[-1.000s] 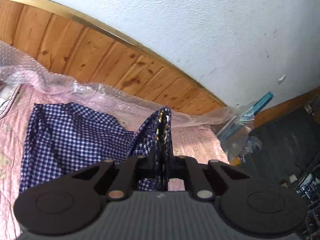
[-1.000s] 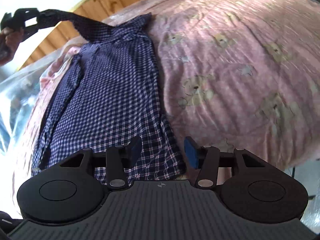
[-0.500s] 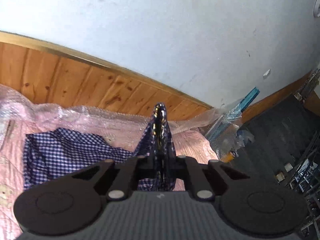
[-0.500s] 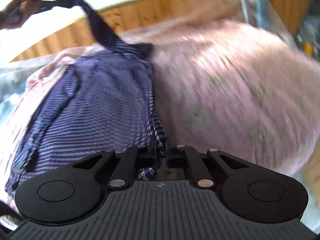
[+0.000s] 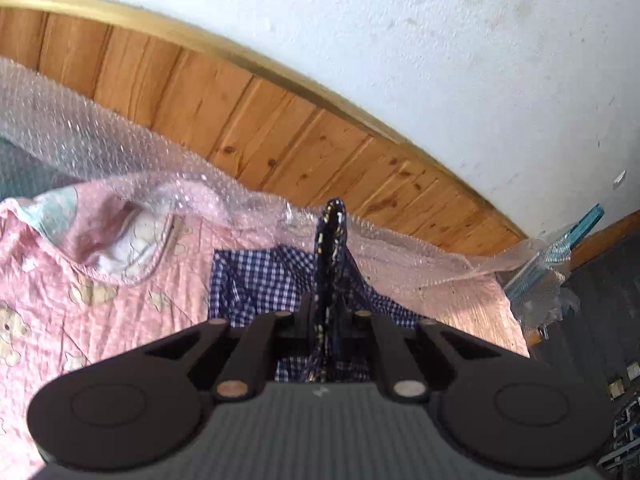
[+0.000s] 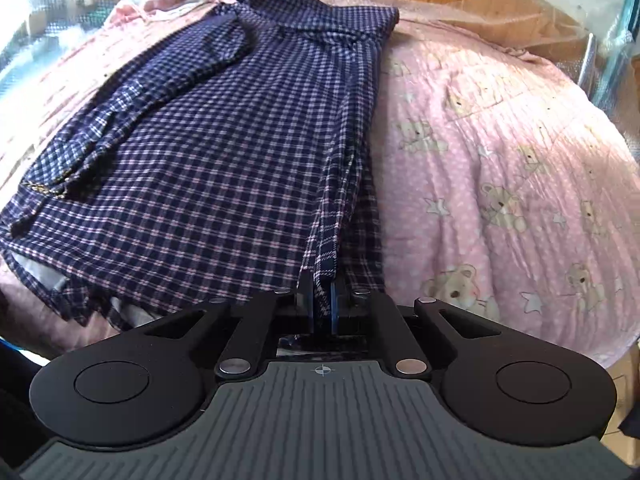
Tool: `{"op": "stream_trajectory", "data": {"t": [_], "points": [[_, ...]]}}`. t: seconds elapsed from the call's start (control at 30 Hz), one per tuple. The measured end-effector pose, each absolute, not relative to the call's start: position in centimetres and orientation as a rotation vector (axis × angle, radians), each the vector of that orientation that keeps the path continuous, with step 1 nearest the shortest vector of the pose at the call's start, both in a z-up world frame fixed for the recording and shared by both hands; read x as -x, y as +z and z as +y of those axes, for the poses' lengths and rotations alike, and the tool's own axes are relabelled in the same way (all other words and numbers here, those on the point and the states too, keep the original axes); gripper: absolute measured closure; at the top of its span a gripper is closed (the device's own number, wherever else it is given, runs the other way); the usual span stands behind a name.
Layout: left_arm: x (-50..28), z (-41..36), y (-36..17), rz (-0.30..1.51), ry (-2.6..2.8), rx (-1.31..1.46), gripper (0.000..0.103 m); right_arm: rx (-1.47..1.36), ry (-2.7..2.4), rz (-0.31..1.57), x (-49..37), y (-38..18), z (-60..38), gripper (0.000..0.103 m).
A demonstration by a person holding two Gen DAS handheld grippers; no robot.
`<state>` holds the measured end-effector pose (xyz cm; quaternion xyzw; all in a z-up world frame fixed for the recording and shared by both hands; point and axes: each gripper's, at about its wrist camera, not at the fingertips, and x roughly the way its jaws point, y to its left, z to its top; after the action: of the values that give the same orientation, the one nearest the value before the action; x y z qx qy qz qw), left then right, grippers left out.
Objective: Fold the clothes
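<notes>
A navy and pink checked shirt (image 6: pixel 224 148) lies spread on a pink quilt (image 6: pixel 500 168) printed with bears. My right gripper (image 6: pixel 322 304) is shut on the shirt's near hem edge, and the cloth rises in a ridge from its jaws. In the left wrist view my left gripper (image 5: pixel 330 320) is shut on the far end of the checked shirt (image 5: pixel 260 276), a dark fold standing up between its fingers. The shirt's far corner climbs out of the top of the right wrist view, where the left gripper is hidden.
A wooden headboard (image 5: pixel 248 116) with a white wall (image 5: pixel 400 32) above it backs the bed. Bubble wrap (image 5: pixel 80 136) lies along the bed's far edge. A turned-back quilt corner (image 5: pixel 128 240) sits left of the shirt. Dark clutter (image 5: pixel 592 300) stands to the right, off the bed.
My right gripper went from open over the hem to shut on it, rolled and swung across. My left gripper, still holding the far end, moved sideways along the headboard, bringing the turned-back quilt corner into view.
</notes>
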<state>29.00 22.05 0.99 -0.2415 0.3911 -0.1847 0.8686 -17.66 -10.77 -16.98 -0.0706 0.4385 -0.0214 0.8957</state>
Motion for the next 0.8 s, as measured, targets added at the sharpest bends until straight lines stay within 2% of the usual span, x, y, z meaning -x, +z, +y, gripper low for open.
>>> {"op": "stream_trajectory", "data": {"t": [0.1,0.17,0.3,0.47,0.5,0.57,0.7,0.73,0.77,0.8], "points": [[-28.2,23.6,1.6,0.782,-0.373,0.572,0.095,0.134,-0.062,0.902,17.5,-16.8,-11.4,0.098],[-28.2,23.7,0.7,0.831,-0.333,0.525,0.096,0.112,-0.055,0.893,17.4,-16.6,-11.3,0.097],[-28.8,24.9,-2.0,0.898,-0.256,0.550,0.096,0.132,-0.016,0.890,17.1,-16.7,-10.2,0.090],[-29.0,26.0,-1.9,0.871,-0.218,0.583,0.096,0.210,-0.031,0.925,17.5,-17.0,-10.3,0.085],[-29.0,26.0,-1.8,0.874,-0.224,0.580,0.096,0.217,-0.036,0.920,17.7,-16.8,-10.5,0.075],[-29.1,25.4,-1.8,0.887,-0.254,0.573,0.096,0.218,-0.062,0.892,18.0,-16.2,-11.0,0.065],[-28.9,23.5,-1.9,0.900,-0.311,0.543,0.096,0.134,-0.049,0.881,17.0,-16.4,-12.2,0.063],[-28.7,23.3,-1.7,0.892,-0.306,0.538,0.096,0.119,-0.052,0.892,16.5,-16.7,-12.4,0.065],[-28.6,23.3,-1.4,0.876,-0.297,0.540,0.096,0.104,-0.055,0.904,15.9,-17.1,-12.5,0.087],[-28.4,23.4,-1.0,0.858,-0.288,0.549,0.096,0.128,-0.107,0.909,15.5,-17.1,-12.7,0.103]]}}
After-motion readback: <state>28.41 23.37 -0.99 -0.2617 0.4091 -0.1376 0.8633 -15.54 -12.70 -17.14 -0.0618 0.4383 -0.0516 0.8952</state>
